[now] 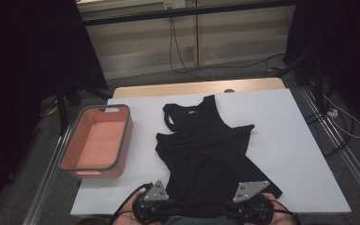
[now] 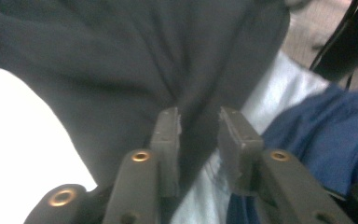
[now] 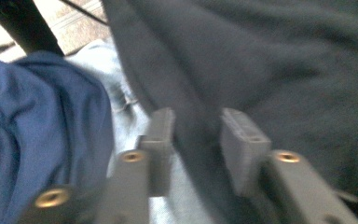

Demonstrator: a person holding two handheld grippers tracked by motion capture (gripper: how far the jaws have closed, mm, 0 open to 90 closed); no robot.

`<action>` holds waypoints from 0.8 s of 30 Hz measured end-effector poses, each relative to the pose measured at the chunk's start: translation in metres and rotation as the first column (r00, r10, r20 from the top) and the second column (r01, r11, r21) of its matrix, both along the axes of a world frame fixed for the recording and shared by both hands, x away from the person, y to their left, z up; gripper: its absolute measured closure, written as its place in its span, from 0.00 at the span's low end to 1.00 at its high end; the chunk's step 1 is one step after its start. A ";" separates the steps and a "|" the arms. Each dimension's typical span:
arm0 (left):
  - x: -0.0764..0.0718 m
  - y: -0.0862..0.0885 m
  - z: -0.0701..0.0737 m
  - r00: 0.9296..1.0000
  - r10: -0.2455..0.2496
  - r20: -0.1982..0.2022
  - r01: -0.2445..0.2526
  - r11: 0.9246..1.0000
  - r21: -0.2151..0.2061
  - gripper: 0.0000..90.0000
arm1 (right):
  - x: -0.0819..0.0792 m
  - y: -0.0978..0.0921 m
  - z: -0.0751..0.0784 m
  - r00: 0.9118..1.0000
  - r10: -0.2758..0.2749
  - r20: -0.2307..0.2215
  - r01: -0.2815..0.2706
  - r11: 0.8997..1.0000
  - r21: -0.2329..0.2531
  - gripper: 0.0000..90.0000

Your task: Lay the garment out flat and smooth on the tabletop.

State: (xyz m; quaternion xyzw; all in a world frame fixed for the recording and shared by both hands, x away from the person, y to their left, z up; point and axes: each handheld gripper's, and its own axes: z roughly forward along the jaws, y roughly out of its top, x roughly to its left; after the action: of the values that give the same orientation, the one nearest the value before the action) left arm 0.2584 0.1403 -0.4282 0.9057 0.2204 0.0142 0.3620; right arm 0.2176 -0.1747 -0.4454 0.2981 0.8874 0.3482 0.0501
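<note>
A black sleeveless top [image 1: 206,150] lies spread on the white table [image 1: 290,140], straps toward the far side and hem at the near edge. My left gripper [image 1: 161,199] sits at the hem's left corner and my right gripper [image 1: 247,199] at its right corner, each under its grey plate. In the left gripper view the dark cloth [image 2: 121,56] bunches into a fold between the jaws of the left gripper [image 2: 199,126], which is shut on it. In the right gripper view, the right gripper [image 3: 198,126] likewise pinches the cloth [image 3: 284,56].
A salmon-pink tub with a grey rim [image 1: 123,140] stands on the left part of the table. Below the hem, the person's blue clothing [image 2: 326,135] [image 3: 37,116] hangs close behind the grippers. Cables and dark stands lie on the floor beyond and to the right.
</note>
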 end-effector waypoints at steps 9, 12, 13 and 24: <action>0.043 -0.001 0.001 0.989 0.098 0.111 -0.104 0.994 0.046 0.71 | 0.032 -0.011 0.013 0.994 -0.092 0.057 0.090 0.996 0.028 0.59; 0.048 -0.012 -0.008 0.991 0.069 0.118 -0.079 0.993 0.083 0.64 | 0.046 -0.009 0.005 0.992 -0.103 0.068 0.105 0.994 -0.030 0.58; 0.049 -0.015 -0.012 0.988 0.076 0.135 -0.090 0.991 0.103 0.64 | 0.049 -0.008 0.002 0.992 -0.108 0.066 0.111 0.993 -0.042 0.56; 0.042 0.002 -0.015 0.989 0.123 0.079 -0.132 0.982 0.135 1.00 | 0.050 -0.006 -0.007 0.994 -0.089 0.070 0.093 0.994 -0.056 0.73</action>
State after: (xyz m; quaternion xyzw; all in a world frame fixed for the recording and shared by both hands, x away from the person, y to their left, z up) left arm 0.2999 0.1427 -0.4430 0.9118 0.2636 0.0845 0.3033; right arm 0.2680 -0.1811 -0.4522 0.3248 0.8804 0.3292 0.1048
